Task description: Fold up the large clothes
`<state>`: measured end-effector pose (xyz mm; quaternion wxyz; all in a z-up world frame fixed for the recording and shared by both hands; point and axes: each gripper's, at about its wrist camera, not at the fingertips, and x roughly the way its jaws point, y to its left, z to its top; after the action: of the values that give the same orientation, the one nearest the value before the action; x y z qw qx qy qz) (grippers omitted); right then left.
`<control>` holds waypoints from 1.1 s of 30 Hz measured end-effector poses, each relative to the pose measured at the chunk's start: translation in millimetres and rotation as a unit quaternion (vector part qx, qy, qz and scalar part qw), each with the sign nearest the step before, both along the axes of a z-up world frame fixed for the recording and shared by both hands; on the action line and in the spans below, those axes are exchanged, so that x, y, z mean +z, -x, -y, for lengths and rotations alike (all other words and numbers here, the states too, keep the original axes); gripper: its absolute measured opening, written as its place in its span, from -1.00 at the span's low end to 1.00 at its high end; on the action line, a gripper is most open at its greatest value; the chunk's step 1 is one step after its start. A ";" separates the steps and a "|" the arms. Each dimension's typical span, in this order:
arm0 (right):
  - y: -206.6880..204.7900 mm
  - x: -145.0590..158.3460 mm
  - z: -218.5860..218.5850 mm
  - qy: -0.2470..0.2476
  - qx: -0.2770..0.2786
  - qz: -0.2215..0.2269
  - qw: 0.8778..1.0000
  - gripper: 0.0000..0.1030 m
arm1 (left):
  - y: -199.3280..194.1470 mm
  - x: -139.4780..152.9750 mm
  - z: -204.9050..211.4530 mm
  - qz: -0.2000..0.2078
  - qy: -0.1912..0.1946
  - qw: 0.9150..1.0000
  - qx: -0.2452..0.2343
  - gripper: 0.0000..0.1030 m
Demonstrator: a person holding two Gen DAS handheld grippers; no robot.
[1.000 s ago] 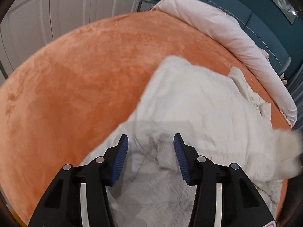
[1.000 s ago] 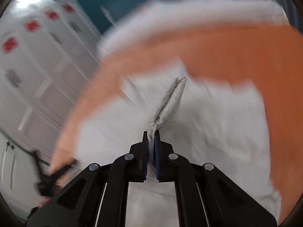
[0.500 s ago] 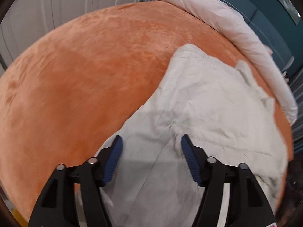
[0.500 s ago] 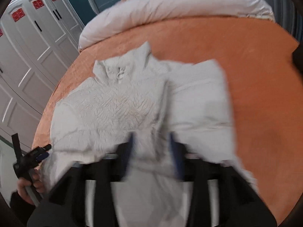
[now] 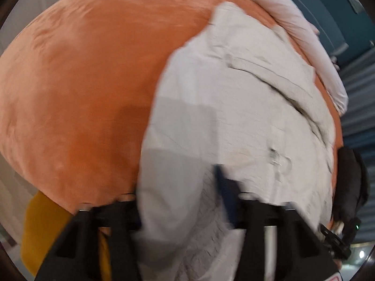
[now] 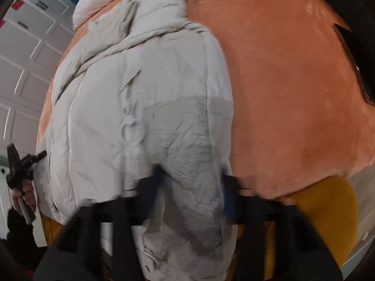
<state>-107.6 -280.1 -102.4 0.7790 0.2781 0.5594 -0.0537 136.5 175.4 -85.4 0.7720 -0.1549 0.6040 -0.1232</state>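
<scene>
A bed covered in an orange plush blanket [image 5: 82,82] fills both views, with white panelled wardrobe doors [image 6: 25,65] to one side, a teal wall behind, and a rolled pale duvet [image 5: 302,23] along the far edge. A mustard-yellow item [image 6: 328,208] shows at the near edge of the bed.

The task's thing, a large off-white padded jacket [image 6: 145,98], lies spread on the blanket with its hem nearest the person and its collar toward the duvet. Its front faces up: a centre zip with a metal pull runs lengthwise. The fabric is crinkled and puffy, and the sleeves look already drawn in across the body, though blur leaves this uncertain.

Judged step: taking hold of the near hem at two corners for a lengthwise fold toward the collar. The left tool [image 5: 180,192] sits at one side of the hem with its jaws closing and cloth bunched between them. The right tool [image 6: 191,187] sits at the other side, jaws likewise closing on a raised fold of hem. Neither grip appears complete; both views are smeared by motion.

The next move calls for both tools to pinch through every layer, then lift and carry the hem together, keeping it level. The slippery, thick padding may escape a shallow grip.
</scene>
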 end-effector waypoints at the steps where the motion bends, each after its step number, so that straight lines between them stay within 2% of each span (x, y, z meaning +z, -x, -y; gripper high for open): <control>1: -2.5 8.7 -3.8 -0.005 0.003 0.009 1.000 -0.78 | 1.4 5.8 3.8 0.005 -0.002 1.000 -0.009 -0.70; 5: 5.3 44.4 -18.5 0.033 0.029 0.023 0.999 -0.88 | 29.3 40.4 12.8 0.039 -0.029 0.996 -0.070 -0.85; 8: 36.6 46.8 -24.1 0.015 0.031 -0.007 0.999 -0.88 | 66.7 46.2 2.0 0.018 -0.041 0.995 -0.089 -0.86; 10: 59.8 30.6 -32.3 0.009 0.033 -0.044 0.998 -0.88 | 89.7 35.0 -6.6 -0.006 -0.055 0.994 -0.091 -0.85; 13: 66.5 14.8 -38.9 0.022 0.040 -0.063 0.997 -0.73 | 100.6 21.9 -15.3 -0.024 -0.058 0.996 -0.067 -0.66; 14: 64.0 18.7 -37.4 0.024 0.038 -0.061 0.997 -0.65 | 97.9 29.4 -16.9 -0.016 -0.049 0.997 -0.050 -0.65; 15: 59.2 25.9 -33.8 0.031 0.034 -0.062 0.997 -0.47 | 94.5 38.5 -16.2 -0.010 -0.043 0.998 -0.043 -0.65; 18: 47.3 67.1 -20.4 0.105 0.024 -0.032 0.994 -0.16 | 76.3 87.4 -6.4 0.047 -0.034 0.997 -0.048 -0.58; 21: 30.2 111.5 4.7 0.156 0.009 0.018 0.988 -0.03 | 49.5 117.2 4.5 0.070 -0.016 0.996 -0.056 -0.57; 23: 9.2 128.4 18.8 0.163 0.011 0.064 0.984 -0.02 | 35.5 140.3 3.8 0.141 -0.012 0.990 -0.025 -0.59; 24: -7.2 132.9 18.1 0.159 0.018 0.081 0.984 -0.01 | 26.5 157.4 5.8 0.190 -0.013 0.982 -0.011 -0.56; 25: -27.6 137.1 14.5 0.151 0.029 0.098 0.983 -0.02 | 17.7 170.9 10.9 0.228 -0.009 0.974 -0.002 -0.33; 27: -81.8 140.0 -5.1 0.121 0.069 0.141 0.980 -0.02 | 2.4 182.9 19.4 0.270 0.004 0.963 0.002 0.15; 29: -136.3 135.9 -30.3 0.105 0.107 0.165 0.975 -0.02 | -27.9 179.3 39.3 0.293 -0.008 0.956 -0.010 0.15; 30: -168.6 132.5 -46.0 0.100 0.127 0.177 0.971 -0.02 | -46.1 171.4 51.2 0.293 -0.025 0.956 -0.019 0.15; 33: -250.1 121.8 -87.7 0.078 0.164 0.195 0.964 -0.02 | -105.6 127.3 82.7 0.263 -0.036 0.964 -0.025 0.14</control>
<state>142.5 -192.4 19.5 0.8902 0.1259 0.4291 0.0869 242.1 92.7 41.9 0.9054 -0.0742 0.3875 -0.1567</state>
